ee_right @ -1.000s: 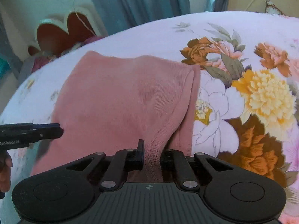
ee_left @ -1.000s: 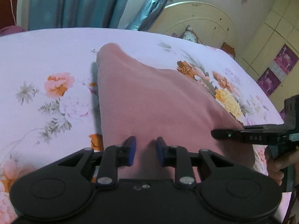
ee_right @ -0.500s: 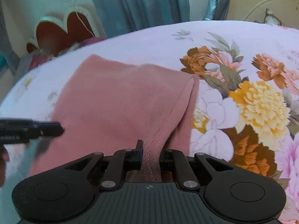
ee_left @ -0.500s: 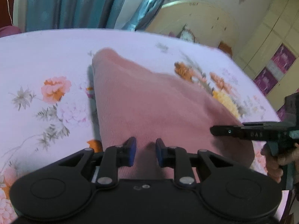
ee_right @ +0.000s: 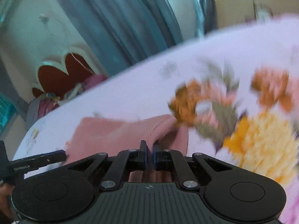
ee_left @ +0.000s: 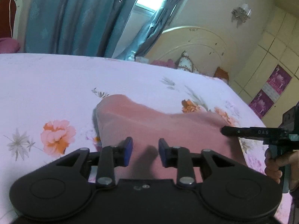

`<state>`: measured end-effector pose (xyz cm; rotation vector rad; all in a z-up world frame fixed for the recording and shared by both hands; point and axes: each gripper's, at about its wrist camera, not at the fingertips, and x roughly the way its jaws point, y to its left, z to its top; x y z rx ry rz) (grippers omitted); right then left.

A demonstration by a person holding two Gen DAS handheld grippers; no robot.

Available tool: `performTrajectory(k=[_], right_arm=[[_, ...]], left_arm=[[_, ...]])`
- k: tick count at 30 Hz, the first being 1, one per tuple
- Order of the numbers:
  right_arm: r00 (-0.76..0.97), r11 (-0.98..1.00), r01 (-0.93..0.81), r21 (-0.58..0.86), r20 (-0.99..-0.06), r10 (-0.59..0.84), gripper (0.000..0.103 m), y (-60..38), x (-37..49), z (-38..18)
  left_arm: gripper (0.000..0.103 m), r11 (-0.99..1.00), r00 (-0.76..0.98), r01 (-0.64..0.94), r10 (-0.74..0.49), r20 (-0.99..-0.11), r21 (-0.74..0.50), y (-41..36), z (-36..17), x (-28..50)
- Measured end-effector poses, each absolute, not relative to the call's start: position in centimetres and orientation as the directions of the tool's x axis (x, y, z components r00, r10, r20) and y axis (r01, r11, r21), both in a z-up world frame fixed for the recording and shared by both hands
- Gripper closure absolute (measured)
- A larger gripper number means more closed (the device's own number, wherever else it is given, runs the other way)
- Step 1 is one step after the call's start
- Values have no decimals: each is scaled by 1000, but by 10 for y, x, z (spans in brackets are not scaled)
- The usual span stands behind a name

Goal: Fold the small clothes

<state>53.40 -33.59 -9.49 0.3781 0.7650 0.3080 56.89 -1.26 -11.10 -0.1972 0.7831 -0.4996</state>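
A plain dusty-pink knit garment lies on a pale lilac bedsheet printed with flowers in pink, orange and yellow and with grey-green leaves. The left gripper is black with blue pads; the right gripper is black with blue-edged pads. The curtains are teal-blue, the headboard cream, the cupboard posters magenta

Left gripper, jaws parted and just opening, with the pink garment lying between and ahead of its fingers on the floral bedsheet. Right gripper enters from the right, its tip at the garment's edge.
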Motion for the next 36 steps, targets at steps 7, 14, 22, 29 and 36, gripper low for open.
performTrajectory(k=[7,14,22,29,36], right_arm=[[601,922,-107,373,-714,359,98,-329,546,-127],[638,917,-72,393,-688,345,91,-340,530,-104],[595,878,-205,432,-658,463,91,-330,449,-73],[534,941,-195,276,-775,338,103,-312,429,-115],[588,949,-184,256,-745,315,103,-302,399,-83]], left_arm=[[74,875,582,350,-482,-655,-334,-16,-119,577],[75,857,576,419,-506,-642,-300,-25,-91,559],[79,826,536,455,-552,-638,-332,-18,-94,480],[79,845,526,387,-531,-665,-369,-19,-119,473],[79,868,551,403,-483,-681,-289,-19,-100,441]])
